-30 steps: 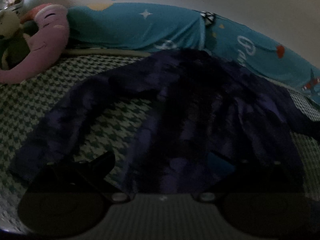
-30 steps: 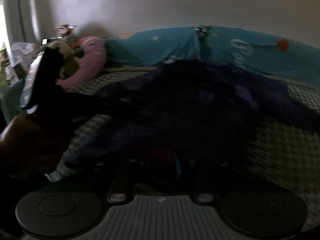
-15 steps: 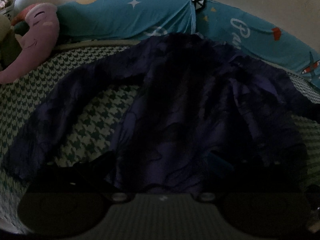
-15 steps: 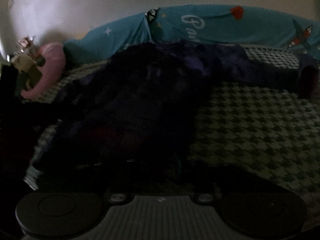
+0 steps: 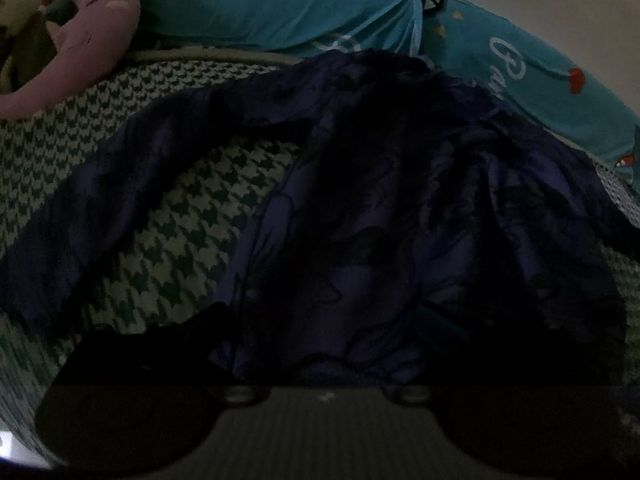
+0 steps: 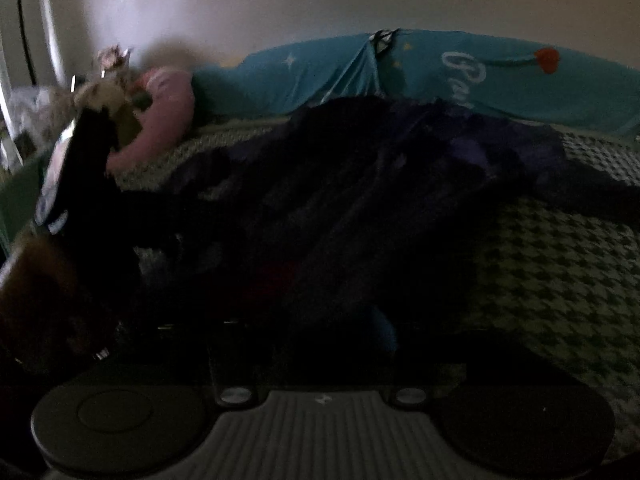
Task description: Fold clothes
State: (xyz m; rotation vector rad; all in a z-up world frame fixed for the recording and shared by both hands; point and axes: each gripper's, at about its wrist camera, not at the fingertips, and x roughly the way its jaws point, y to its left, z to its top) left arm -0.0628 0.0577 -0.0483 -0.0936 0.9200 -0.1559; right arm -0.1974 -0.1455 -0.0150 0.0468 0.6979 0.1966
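A dark purple jacket [image 5: 360, 200] lies spread on the houndstooth bed cover [image 5: 180, 232], one sleeve [image 5: 100, 200] stretched out to the left. My left gripper [image 5: 324, 316] stands open low over the near hem, fingers wide apart with the hem lying between them. In the right wrist view the jacket [image 6: 360, 200] fills the middle in deep shadow. My right gripper [image 6: 312, 324] is at its near edge with jaws opening. Dark cloth lies between the fingers, and the blue pad [image 6: 384, 332] shows bare.
Teal pillows [image 5: 280, 4] run along the wall behind the jacket. A pink plush toy [image 5: 92, 20] lies at the back left corner. A person's hand [image 6: 36, 300] holds the other device at the left edge of the right wrist view. Bare houndstooth cover [image 6: 560, 260] lies right of the jacket.
The right view swung right half a second ago and has come back to face the jacket's middle; its fingers stand further apart. The left view has tipped down slightly toward the hem.
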